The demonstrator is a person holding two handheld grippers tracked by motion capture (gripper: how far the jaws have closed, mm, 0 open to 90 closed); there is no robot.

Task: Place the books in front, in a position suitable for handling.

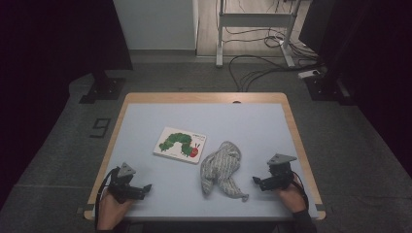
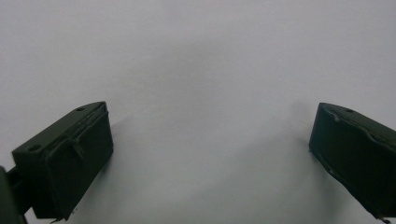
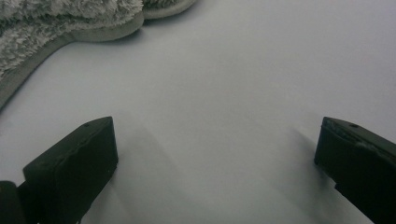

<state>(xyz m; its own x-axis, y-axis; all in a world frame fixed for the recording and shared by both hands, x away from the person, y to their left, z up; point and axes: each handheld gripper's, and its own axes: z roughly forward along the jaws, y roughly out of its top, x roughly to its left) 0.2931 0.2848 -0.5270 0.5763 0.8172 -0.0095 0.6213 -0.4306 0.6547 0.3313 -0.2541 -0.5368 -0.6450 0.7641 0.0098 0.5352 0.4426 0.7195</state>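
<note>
A crumpled grey fluffy cloth (image 1: 222, 169) lies right of the table's middle; its fuzzy edge (image 3: 65, 21) fills the top left of the right gripper view. A white picture book (image 1: 180, 144) with a green caterpillar on its cover lies flat to the cloth's left. My right gripper (image 1: 256, 181) rests low near the front right, jaws wide apart and empty, pointing toward the cloth and a short way from it. My left gripper (image 1: 147, 187) rests near the front left, open, over bare table (image 2: 205, 84).
The pale blue table top (image 1: 252, 126) has a wooden rim (image 1: 204, 97). Beyond the far edge, cables (image 1: 257, 68) and a stand's feet (image 1: 221, 58) lie on the grey floor. Dark curtains flank both sides.
</note>
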